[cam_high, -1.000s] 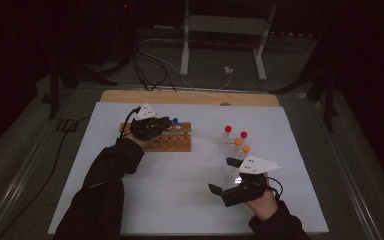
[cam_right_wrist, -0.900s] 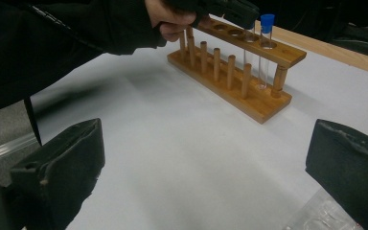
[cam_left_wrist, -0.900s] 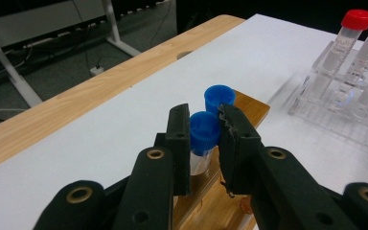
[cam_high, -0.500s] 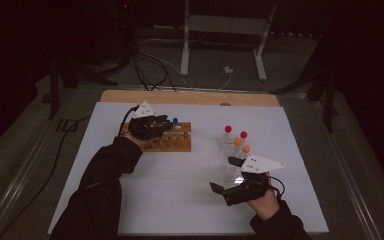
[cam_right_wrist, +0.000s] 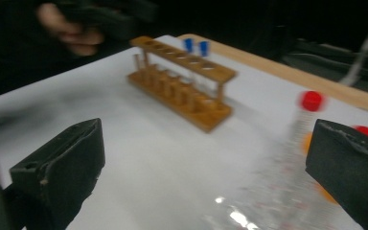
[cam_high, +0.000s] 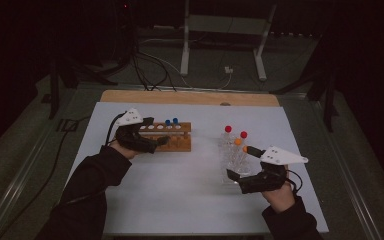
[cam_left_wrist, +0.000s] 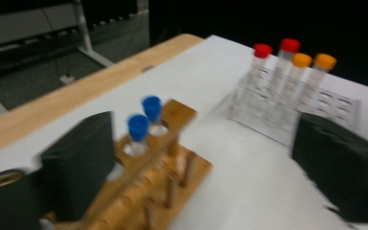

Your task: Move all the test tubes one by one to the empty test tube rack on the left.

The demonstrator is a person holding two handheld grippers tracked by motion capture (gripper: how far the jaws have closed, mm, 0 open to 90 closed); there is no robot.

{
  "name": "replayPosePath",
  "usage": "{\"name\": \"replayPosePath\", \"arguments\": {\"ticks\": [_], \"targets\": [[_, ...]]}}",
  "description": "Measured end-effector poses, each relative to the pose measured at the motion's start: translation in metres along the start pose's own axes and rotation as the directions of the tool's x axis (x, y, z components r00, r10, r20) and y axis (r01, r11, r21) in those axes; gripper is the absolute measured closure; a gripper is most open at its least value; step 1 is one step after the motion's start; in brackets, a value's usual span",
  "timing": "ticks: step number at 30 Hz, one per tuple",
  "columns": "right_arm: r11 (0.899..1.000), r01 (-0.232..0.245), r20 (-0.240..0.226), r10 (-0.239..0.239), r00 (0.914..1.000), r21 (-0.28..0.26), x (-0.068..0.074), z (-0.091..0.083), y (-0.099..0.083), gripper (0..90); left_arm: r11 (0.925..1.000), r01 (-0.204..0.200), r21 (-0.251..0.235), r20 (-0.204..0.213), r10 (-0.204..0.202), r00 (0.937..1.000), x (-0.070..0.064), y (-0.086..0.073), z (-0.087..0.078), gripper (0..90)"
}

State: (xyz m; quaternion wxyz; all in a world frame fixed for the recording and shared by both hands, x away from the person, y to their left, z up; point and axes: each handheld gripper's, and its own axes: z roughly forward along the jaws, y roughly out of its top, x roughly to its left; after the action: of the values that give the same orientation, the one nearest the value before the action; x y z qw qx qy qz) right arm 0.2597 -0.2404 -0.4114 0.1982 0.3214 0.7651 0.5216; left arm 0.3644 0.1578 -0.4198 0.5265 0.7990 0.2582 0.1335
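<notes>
A wooden tube rack (cam_high: 176, 140) stands left of centre on the white table, with two blue-capped tubes (cam_high: 171, 121) in its far holes. My left gripper (cam_high: 155, 132) hovers over the rack's left end, open and holding nothing. In the left gripper view the rack (cam_left_wrist: 153, 182) and the blue-capped tubes (cam_left_wrist: 138, 127) lie between the wide-spread jaws. A clear rack (cam_high: 232, 162) holds red- and orange-capped tubes (cam_high: 234, 141) at the right. My right gripper (cam_high: 241, 162) is open at that rack's near side. In the right gripper view a red-capped tube (cam_right_wrist: 311, 101) stands by the right jaw.
The white table top (cam_high: 180, 190) has a wooden strip (cam_high: 190, 97) along its far edge. Cables and a metal stand (cam_high: 222, 30) lie on the dark floor beyond. The person's left hand (cam_right_wrist: 84, 36) shows far off in the right gripper view.
My left gripper has drawn slightly back toward the rack's left end. My right gripper has edged forward toward the clear rack. Both stay open.
</notes>
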Motion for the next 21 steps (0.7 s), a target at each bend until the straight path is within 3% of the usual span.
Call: {"name": "replayPosePath", "arguments": {"ticks": [6, 10, 15, 19, 21], "targets": [[0.999, -0.041, 0.105, 0.039, 0.9937, 0.022, -0.025, -0.006, -0.008, 0.0, 0.9997, -0.001, -0.025, 0.048, 0.002, 0.9988, -0.020, -0.008, -0.017, 1.7], [0.994, -0.085, 0.130, 0.077, 0.9886, 0.063, -0.041, -0.002, -0.020, 0.0, 0.9995, -0.017, -0.029, 0.070, 0.019, 0.9974, -0.031, -0.016, -0.023, 1.7], [0.988, -0.108, 0.149, 0.091, 0.9846, 0.110, -0.051, 0.004, -0.031, 3.2, 0.9994, -0.013, -0.033, 0.095, 0.016, 0.9954, -0.038, -0.023, -0.024, 1.7], [0.982, -0.127, 0.158, 0.104, 0.9820, 0.142, -0.057, 0.009, -0.038, 6.9, 0.9995, -0.013, -0.030, 0.112, 0.016, 0.9936, -0.042, -0.026, -0.023, 1.7], [0.979, -0.131, 0.153, 0.107, 0.9824, 0.154, -0.059, 0.010, -0.040, 13.1, 0.9994, -0.017, -0.029, 0.111, 0.020, 0.9936, -0.044, -0.028, -0.023, 1.7]]}}
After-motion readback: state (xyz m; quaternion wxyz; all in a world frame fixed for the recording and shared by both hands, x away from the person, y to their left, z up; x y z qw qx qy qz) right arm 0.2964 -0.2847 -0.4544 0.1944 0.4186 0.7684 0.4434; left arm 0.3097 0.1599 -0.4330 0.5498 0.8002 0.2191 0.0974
